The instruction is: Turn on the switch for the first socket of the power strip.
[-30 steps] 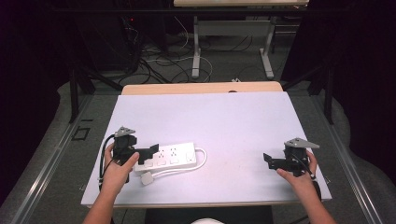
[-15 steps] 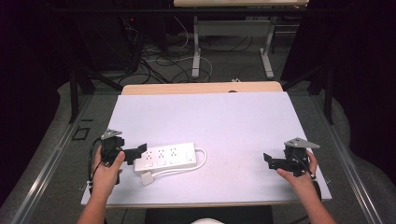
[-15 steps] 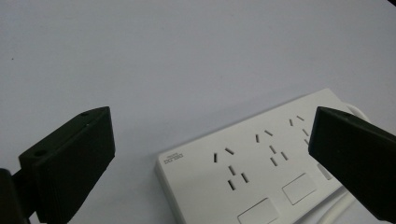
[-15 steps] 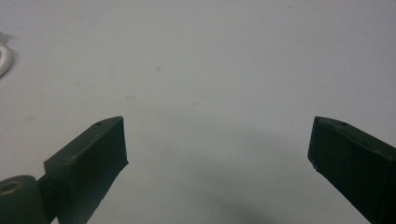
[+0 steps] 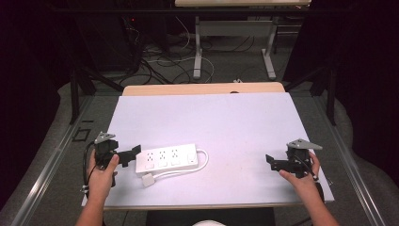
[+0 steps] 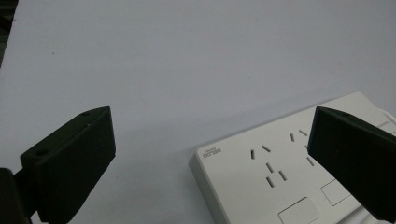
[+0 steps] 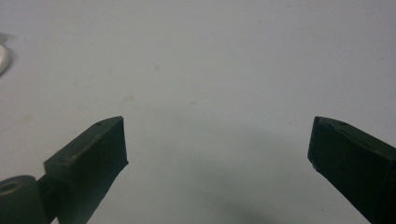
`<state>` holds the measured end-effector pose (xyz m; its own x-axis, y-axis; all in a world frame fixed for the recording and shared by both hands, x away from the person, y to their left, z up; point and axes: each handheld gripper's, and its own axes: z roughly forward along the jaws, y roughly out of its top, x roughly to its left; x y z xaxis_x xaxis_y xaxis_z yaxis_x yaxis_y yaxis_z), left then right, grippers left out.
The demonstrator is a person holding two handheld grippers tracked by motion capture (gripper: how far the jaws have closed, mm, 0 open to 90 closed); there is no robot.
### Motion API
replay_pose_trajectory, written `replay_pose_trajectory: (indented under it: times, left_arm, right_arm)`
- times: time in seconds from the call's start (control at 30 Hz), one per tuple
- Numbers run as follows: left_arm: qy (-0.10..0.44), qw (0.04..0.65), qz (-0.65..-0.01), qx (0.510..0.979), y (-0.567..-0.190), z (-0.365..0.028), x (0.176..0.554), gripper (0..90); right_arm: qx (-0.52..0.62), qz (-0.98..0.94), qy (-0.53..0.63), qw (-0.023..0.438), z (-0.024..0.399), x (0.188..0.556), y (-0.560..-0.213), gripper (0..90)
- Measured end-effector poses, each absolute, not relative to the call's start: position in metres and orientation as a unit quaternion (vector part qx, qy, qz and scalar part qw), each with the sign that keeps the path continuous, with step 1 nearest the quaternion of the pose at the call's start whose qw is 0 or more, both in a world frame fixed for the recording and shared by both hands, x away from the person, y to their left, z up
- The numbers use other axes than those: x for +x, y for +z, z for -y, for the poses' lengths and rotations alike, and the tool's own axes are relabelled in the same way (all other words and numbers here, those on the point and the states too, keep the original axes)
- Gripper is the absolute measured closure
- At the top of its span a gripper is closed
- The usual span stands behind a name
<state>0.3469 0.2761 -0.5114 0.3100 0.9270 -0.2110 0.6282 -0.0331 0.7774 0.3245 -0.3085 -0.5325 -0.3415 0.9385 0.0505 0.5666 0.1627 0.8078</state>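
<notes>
Where left gripper (image 5: 131, 155) gapes, power strip (image 5: 167, 160) edge adjacent

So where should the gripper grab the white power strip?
Probably the near short end of the power strip, coming in from its left, where the open left gripper already faces it. The strip lies flat and narrow enough to fit between the fingers, and its cord leaves the far end.
</notes>
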Motion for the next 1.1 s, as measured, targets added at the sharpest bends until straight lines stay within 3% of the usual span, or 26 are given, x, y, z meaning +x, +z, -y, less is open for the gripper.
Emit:
replay_pose_trajectory:
  times: [1.1]
  left_arm:
    - [0.167, 0.400, -0.586, 0.685, -0.539, -0.290, 0.349, 4.0]
  right_arm:
    - [0.520, -0.725, 0.383, 0.240, 0.309, 0.326, -0.535, 4.3]
